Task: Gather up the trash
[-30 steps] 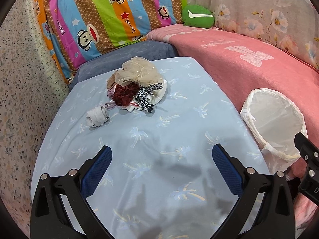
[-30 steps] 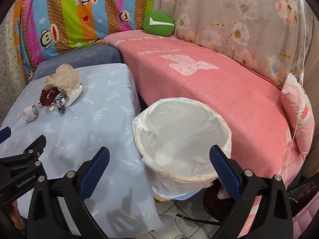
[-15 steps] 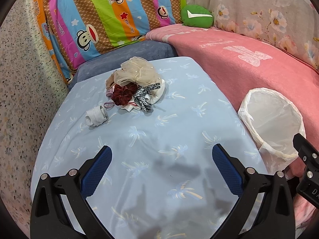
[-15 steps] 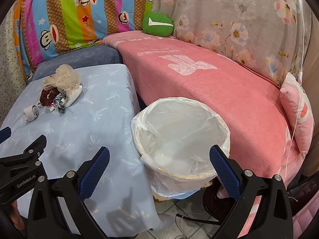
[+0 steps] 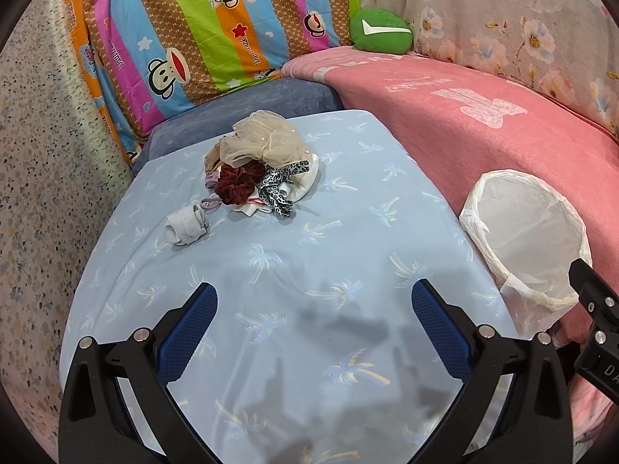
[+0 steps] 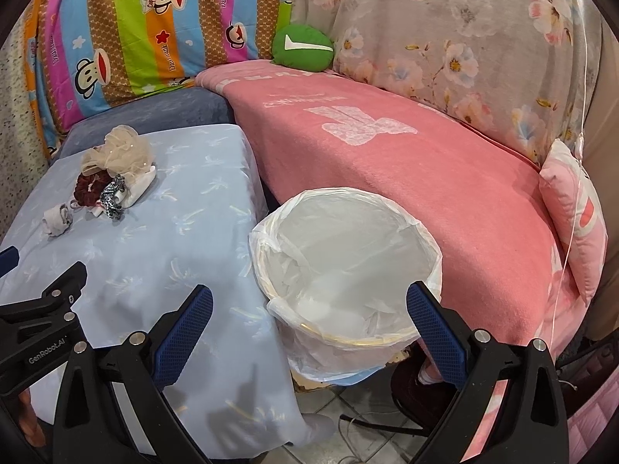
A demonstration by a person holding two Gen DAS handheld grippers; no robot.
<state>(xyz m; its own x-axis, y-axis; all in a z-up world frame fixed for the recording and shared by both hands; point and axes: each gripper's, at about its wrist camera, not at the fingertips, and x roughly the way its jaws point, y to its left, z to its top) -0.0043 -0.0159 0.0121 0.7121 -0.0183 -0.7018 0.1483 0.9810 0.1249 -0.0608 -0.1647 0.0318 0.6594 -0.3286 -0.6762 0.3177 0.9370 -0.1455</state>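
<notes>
A small heap of fabric scraps (image 5: 263, 166) lies at the far side of the light blue table (image 5: 309, 263): beige tulle, a dark red scrunchie, a leopard-print strip and white cloth. A crumpled grey-white wad (image 5: 185, 225) sits just left of the heap. The heap (image 6: 116, 172) and wad (image 6: 58, 219) also show at the left of the right wrist view. A bin lined with a white bag (image 6: 344, 270) stands right of the table, also seen in the left wrist view (image 5: 530, 236). My left gripper (image 5: 313, 324) hovers open over the near table. My right gripper (image 6: 309, 321) is open above the bin's near rim.
A pink blanket (image 6: 406, 162) covers the sofa behind the bin, with a green cushion (image 6: 303, 48) and a striped cartoon pillow (image 5: 201, 27) at the back. A pink pillow (image 6: 576, 208) lies at the right. Tiled floor with cables (image 6: 359, 417) shows below the bin.
Both views have shifted only slightly; the heap and the bin sit a little lower and nearer in frame. Both grippers stay open and empty.
</notes>
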